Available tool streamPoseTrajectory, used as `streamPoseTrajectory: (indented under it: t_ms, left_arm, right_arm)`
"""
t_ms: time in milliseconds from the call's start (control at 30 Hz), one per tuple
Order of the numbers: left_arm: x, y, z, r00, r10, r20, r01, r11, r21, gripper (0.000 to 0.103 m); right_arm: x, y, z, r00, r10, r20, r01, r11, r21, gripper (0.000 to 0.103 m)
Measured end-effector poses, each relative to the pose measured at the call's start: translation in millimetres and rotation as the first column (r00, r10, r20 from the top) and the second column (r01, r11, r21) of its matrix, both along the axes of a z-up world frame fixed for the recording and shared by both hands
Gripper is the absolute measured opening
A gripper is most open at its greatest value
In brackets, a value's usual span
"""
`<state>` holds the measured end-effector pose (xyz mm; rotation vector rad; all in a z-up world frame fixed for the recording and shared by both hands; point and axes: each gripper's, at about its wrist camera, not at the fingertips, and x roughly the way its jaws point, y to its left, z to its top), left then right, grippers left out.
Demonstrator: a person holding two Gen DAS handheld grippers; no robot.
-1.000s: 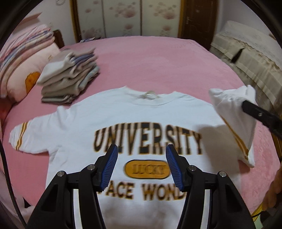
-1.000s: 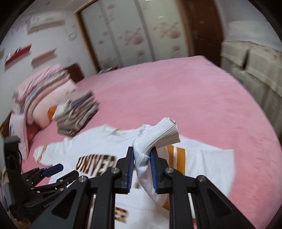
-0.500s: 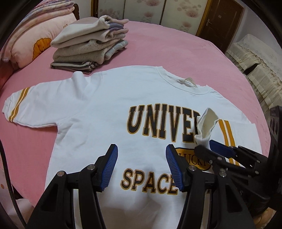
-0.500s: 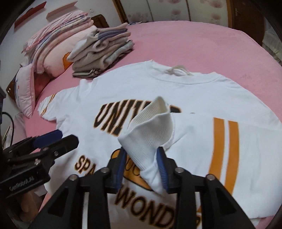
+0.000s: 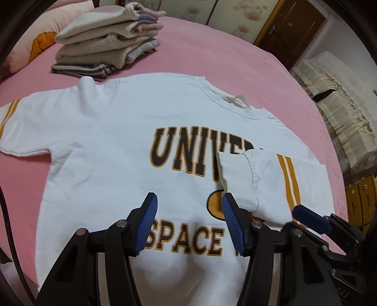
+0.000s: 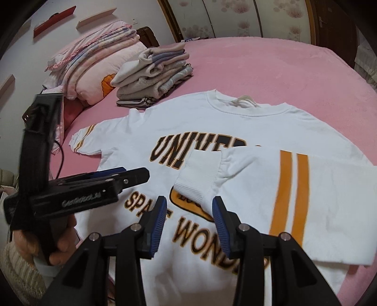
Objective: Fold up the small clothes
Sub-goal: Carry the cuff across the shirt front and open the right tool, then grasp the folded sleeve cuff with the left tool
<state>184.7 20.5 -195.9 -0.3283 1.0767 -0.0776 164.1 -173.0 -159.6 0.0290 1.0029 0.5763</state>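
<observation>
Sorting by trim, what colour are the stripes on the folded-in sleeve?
Orange-gold, two stripes on the white sleeve; clearest in the right wrist view.

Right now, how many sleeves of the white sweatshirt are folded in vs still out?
1 folded, 1 out. The folded sleeve lies across the chest print of the sweatshirt, released. The other sleeve lies spread on the pink bed, by the stack of folded clothes.

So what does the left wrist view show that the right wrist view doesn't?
Left wrist only: the brown wooden door and cream ruffled bedding.
Right wrist only: a hand gripping the left gripper, plus red wall shelves.
Both: the white UNIVERSITY sweatshirt, its striped sleeve folded across, and the folded clothes stack.
</observation>
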Motion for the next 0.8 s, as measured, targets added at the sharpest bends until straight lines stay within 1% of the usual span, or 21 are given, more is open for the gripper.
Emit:
streamPoseTrajectory:
  t_ms: [33,133,233,333,433,500,633,800]
  left_arm:
    - [1,-1,-2,1.000,-0.010,-0.005,0.010,1.000,-0.020,0.055]
    - [2,-8,-10,0.998,-0.052,-0.021,0.049,0.993,-0.112,0.055]
    - [4,-17,-17,0.996,-0.078,-0.039,0.071,0.985,-0.156,0.055]
    - [8,-29,-24,0.994,-0.102,-0.050,0.090,0.977,-0.194,0.055]
    - [14,-37,-34,0.990,-0.120,-0.073,0.098,0.963,-0.251,0.055]
    - [19,-43,-42,0.989,-0.116,-0.088,0.087,0.955,-0.284,0.055]
    - [30,-52,-51,0.992,-0.096,-0.077,0.066,0.942,-0.330,0.055]
    - [42,-54,-57,0.996,-0.062,-0.061,0.035,0.927,-0.374,0.055]
  right_arm:
    - [-4,-5,2,1.000,-0.006,0.007,0.006,1.000,-0.002,0.041]
    - [-17,-22,4,0.999,-0.033,0.019,0.033,0.999,-0.011,0.040]
    - [-26,-39,1,0.997,-0.071,0.028,0.072,0.997,-0.041,0.040]
    - [-36,-57,-4,0.991,-0.121,0.055,0.126,0.987,-0.102,0.040]
    - [-40,-76,-9,0.986,-0.164,0.041,0.167,0.980,-0.112,0.040]
    - [-40,-90,-12,0.979,-0.200,0.026,0.201,0.974,-0.104,0.040]
    - [-42,-110,-15,0.966,-0.258,0.008,0.257,0.962,-0.093,0.040]
    - [-44,-122,-15,0.958,-0.287,0.007,0.287,0.954,-0.082,0.040]
